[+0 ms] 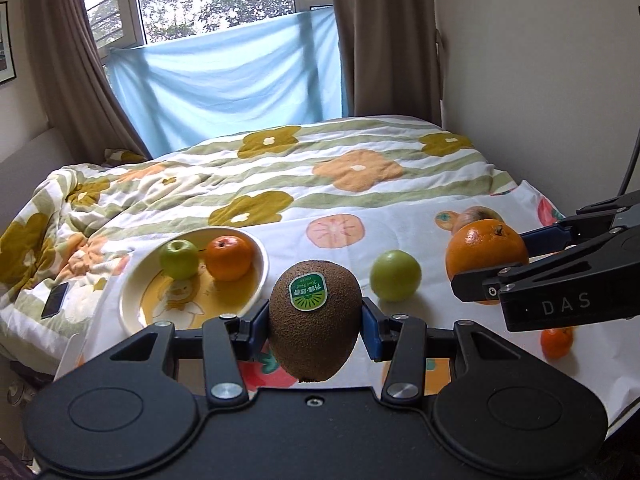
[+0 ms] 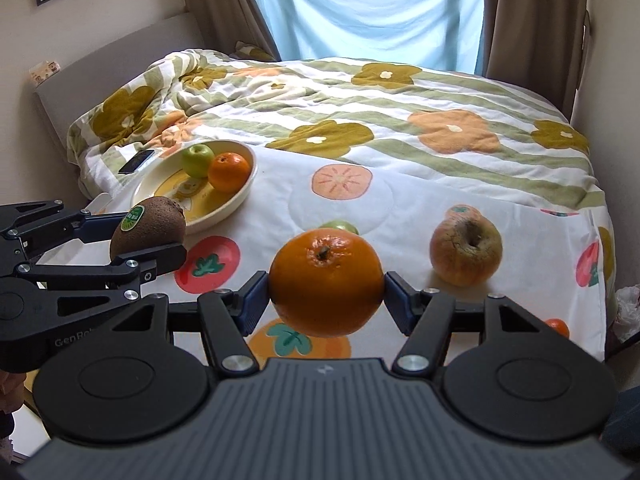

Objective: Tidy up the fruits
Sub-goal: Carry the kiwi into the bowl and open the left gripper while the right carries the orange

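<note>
My left gripper (image 1: 314,326) is shut on a brown kiwi (image 1: 314,320) with a green sticker, held above the cloth just right of the cream plate (image 1: 132,292). The plate holds a green apple (image 1: 179,259) and an orange (image 1: 229,258). My right gripper (image 2: 326,300) is shut on a large orange (image 2: 326,282), held above the cloth; it shows at the right in the left wrist view (image 1: 486,258). A loose green apple (image 1: 395,275) lies between the grippers. A wrinkled reddish apple (image 2: 466,250) sits to the right. A small tangerine (image 1: 557,343) lies near the front right edge.
The fruits lie on a white fruit-print cloth (image 2: 340,204) over a bed with a flowered quilt (image 2: 360,108). A black phone (image 2: 136,161) lies left of the plate. A wall (image 1: 540,60) stands close on the right, and curtains and a window at the back.
</note>
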Tool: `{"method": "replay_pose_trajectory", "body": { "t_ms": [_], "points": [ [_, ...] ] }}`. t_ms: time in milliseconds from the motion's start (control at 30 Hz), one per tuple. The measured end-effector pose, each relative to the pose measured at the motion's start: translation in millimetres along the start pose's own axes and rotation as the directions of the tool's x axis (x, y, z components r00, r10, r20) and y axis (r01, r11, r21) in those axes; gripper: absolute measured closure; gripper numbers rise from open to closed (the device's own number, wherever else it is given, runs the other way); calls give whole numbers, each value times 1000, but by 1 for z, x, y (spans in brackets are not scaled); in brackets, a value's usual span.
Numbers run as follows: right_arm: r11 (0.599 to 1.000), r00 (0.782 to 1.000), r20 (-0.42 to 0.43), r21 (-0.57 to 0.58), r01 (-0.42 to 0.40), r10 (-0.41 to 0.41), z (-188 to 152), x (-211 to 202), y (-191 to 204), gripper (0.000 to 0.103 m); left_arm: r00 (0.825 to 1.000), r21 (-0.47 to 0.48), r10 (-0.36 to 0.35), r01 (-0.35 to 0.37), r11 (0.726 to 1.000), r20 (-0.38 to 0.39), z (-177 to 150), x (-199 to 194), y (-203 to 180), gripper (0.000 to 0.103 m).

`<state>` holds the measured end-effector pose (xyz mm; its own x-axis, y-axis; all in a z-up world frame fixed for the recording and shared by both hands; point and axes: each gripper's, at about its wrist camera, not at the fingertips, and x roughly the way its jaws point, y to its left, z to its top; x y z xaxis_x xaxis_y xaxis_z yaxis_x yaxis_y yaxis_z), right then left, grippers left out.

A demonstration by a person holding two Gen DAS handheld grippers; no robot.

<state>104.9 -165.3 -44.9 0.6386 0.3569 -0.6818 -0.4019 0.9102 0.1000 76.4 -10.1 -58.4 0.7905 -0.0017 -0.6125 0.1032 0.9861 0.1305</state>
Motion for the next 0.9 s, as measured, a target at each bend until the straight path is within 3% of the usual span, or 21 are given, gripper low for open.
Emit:
{"method": "replay_pose_trajectory", "body": {
  "t_ms": [467, 900],
  "points": [
    [1000, 1000, -8, 13, -24, 24, 49, 48, 90, 26, 999, 0, 50, -50, 999, -15, 9, 17, 107, 52],
    [997, 999, -29, 75, 20, -18, 74, 120, 138, 26, 997, 51, 3, 1, 999, -75, 15, 93, 179, 52]
  ]
}}
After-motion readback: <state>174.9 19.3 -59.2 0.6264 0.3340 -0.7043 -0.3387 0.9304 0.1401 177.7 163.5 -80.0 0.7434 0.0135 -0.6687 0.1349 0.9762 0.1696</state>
